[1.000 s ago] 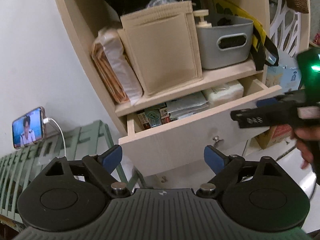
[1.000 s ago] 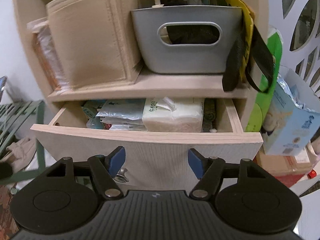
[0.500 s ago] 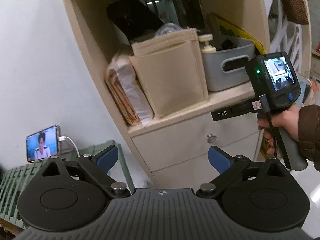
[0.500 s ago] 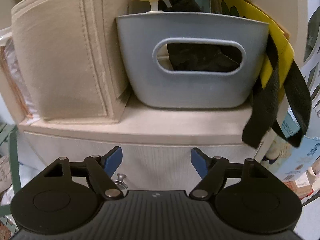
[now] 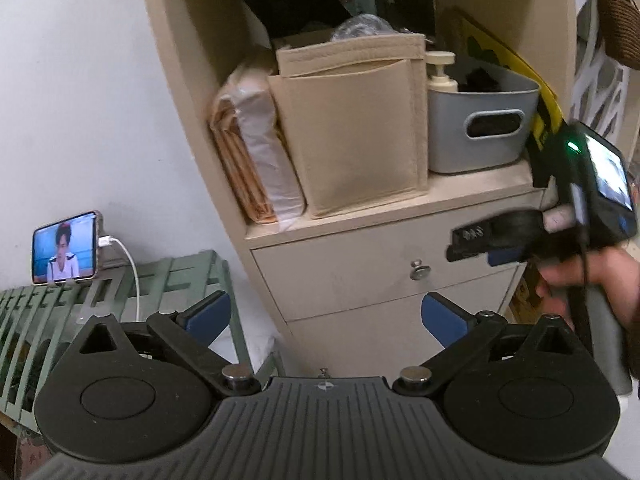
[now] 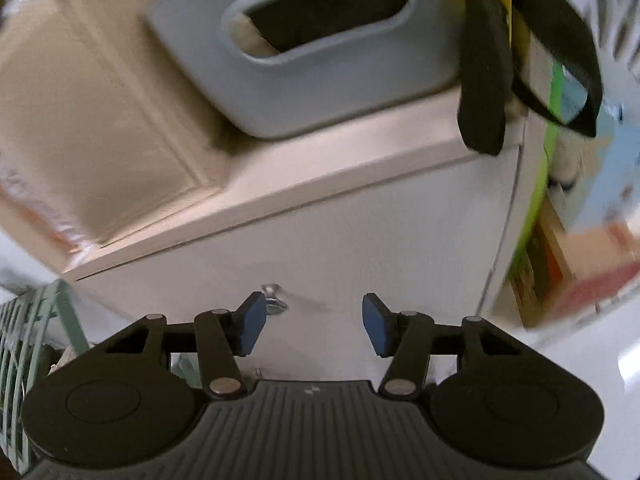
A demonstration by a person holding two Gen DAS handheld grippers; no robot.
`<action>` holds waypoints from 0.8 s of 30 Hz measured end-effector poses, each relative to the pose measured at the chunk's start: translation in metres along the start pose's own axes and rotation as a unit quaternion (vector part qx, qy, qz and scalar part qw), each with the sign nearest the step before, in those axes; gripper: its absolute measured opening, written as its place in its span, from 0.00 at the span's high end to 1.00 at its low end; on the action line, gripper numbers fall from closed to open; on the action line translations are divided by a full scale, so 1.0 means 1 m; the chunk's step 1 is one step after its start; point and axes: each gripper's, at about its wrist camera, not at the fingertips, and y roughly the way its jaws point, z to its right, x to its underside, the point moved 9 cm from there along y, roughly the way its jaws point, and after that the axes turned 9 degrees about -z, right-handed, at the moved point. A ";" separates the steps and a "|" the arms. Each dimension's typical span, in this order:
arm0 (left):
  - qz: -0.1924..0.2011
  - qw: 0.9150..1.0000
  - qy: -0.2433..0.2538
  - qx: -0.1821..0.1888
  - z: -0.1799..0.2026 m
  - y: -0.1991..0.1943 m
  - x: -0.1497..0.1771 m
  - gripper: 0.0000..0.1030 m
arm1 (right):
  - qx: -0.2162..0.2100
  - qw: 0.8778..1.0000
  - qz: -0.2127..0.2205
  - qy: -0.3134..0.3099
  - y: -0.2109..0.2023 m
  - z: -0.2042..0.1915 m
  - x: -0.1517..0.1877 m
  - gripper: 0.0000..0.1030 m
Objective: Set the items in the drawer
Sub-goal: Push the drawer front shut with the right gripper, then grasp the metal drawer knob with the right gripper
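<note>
Your left gripper is spread wide, nothing between the blue pads, and its jaws are opening. It points at the cabinet front from a short way back.

Your right gripper is partly spread and its jaws are closing, with nothing between the pads. The left pad sits just beside the drawer knob; can't tell if it touches. In the left wrist view the right gripper is just right of the knob, with your hand on its handle. The right wrist view is motion-blurred.

The drawer is shut, flush with the cabinet, right under the shelf. Its contents are hidden.

On the shelf, left to right:
- wrapped bundle, leaning at the left end
- beige felt organiser, touching the bundle
- grey bin with a pump bottle in it
- yellow bag at the right end, its black straps hanging over the shelf edge

A phone with its screen lit stands on the green rack left of the cabinet, cable plugged in.
</note>
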 end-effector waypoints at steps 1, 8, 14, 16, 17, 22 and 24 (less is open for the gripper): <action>0.002 1.000 -0.001 0.003 0.001 -0.001 0.000 0.01 | -0.001 1.000 -0.013 0.004 0.004 -0.001 -0.003 0.41; 0.005 1.000 -0.015 0.017 -0.001 -0.004 0.001 0.01 | 0.014 0.998 -0.062 0.016 0.033 -0.018 -0.024 0.43; 0.007 1.000 -0.021 0.014 -0.006 -0.008 0.003 0.01 | 0.015 0.993 -0.103 0.047 0.058 -0.026 -0.031 0.57; 0.007 1.000 -0.022 0.013 -0.008 -0.008 0.005 0.01 | 0.014 0.992 -0.113 0.047 0.063 -0.031 -0.033 0.61; 0.006 1.000 -0.022 0.013 -0.008 -0.008 0.005 0.01 | 0.012 0.992 -0.120 0.046 0.067 -0.034 -0.033 0.66; 0.003 1.000 -0.026 0.012 -0.012 -0.009 0.006 0.01 | 0.048 0.989 -0.136 0.020 0.076 -0.045 -0.034 0.72; 0.001 1.000 -0.026 0.013 -0.013 -0.008 0.007 0.01 | 0.055 0.989 -0.140 0.005 0.077 -0.049 -0.035 0.72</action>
